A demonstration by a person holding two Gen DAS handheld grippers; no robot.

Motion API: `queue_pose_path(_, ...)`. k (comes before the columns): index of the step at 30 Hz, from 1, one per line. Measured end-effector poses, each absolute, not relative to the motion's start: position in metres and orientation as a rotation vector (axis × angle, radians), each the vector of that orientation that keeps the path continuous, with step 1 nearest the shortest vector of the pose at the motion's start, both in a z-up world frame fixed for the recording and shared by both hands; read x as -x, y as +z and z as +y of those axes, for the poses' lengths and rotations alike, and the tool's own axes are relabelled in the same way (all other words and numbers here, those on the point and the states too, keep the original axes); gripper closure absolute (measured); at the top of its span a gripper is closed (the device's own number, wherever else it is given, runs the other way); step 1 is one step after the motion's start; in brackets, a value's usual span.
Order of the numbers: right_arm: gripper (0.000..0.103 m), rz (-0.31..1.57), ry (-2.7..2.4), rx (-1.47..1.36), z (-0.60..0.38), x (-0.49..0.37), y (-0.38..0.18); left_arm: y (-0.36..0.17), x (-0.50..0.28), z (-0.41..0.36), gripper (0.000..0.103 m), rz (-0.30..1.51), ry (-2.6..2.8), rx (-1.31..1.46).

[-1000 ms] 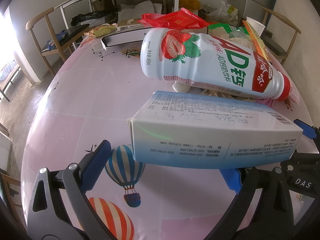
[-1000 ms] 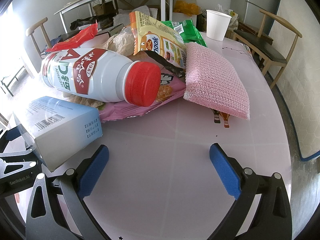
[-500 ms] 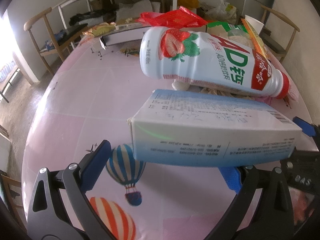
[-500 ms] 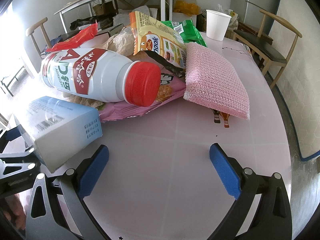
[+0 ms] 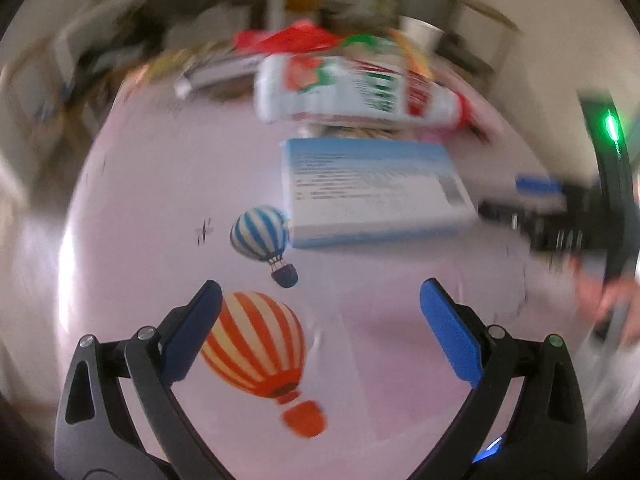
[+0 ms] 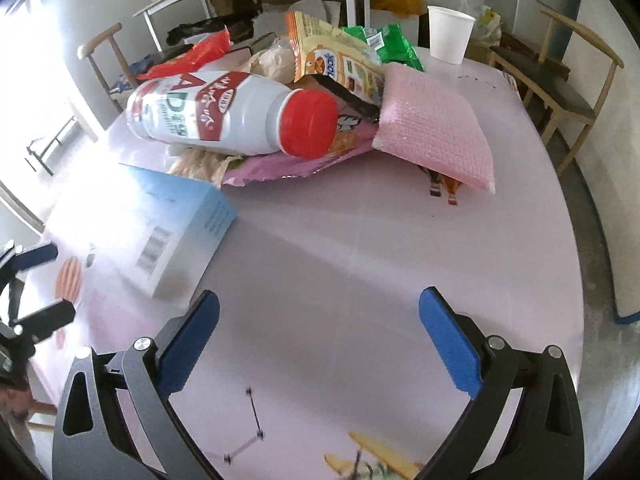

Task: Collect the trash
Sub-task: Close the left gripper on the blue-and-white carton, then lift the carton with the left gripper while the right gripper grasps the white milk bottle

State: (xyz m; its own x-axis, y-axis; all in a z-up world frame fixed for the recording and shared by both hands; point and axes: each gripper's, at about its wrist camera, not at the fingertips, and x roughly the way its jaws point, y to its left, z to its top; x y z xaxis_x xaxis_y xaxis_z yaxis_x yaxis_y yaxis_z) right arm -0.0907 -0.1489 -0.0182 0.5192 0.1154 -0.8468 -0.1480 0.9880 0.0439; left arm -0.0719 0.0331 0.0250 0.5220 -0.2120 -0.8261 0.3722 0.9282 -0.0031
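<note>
One blue-and-white carton (image 5: 372, 192) lies flat on the pink table (image 5: 160, 184), beside the heap of trash at the far side. Just behind it a white drink bottle (image 6: 224, 114) with a red cap (image 6: 308, 124) lies on its side, propped on a pink wrapper (image 6: 288, 164). On the heap's right side are a pink sponge pad (image 6: 436, 140), a yellow snack bag (image 6: 340, 64) and a green packet (image 6: 388, 42); a white paper cup (image 6: 448, 34) stands farther back. The left gripper (image 5: 320, 332) hangs spread wide and empty over the balloon prints, short of the carton; that view is blurred. The right gripper (image 6: 320, 336) is likewise parted with nothing between its pads, above bare table, to the right of the carton.
</note>
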Motion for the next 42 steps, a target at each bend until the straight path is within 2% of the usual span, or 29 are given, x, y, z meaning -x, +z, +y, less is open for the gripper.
queue_pose_path(5, 0.006, 0.970, 0.143, 0.060, -0.157, 0.101, -0.002, 0.030, 0.066, -0.008, 0.007, 0.830, -0.530, -0.650)
queue_pose_path(8, 0.006, 0.958, 0.132, 0.036, -0.163, 0.102, 0.003, 0.037, 0.042, -0.032, 0.007, 0.772, -0.631, -0.787)
queue_pose_path(17, 0.006, 0.983, 0.149, -0.013, -0.170, 0.095, -0.001, 0.012, -0.009, -0.066, 0.007, 0.982, -0.913, -0.909)
queue_pose_path(22, 0.006, 0.968, 0.173, -0.053, -0.171, 0.099, 0.009, 0.006, -0.028, -0.070, 0.007, 1.056, -0.934, -0.855)
queue_pose_path(27, 0.006, 0.951, 0.197, -0.063, -0.167, 0.108, 0.016, 0.011, -0.012, -0.039, 0.022, 1.036, -0.930, -0.837)
queue_pose_path(35, 0.006, 0.942, 0.210, -0.039, -0.157, 0.130, 0.025, 0.015, 0.035, -0.007, 0.025, 0.960, -0.855, -0.861)
queue_pose_path(42, 0.006, 0.875, 0.241, 0.029, -0.146, 0.138, 0.049, 0.044, 0.063, 0.061, 0.026, 0.957, -0.873, -0.562)
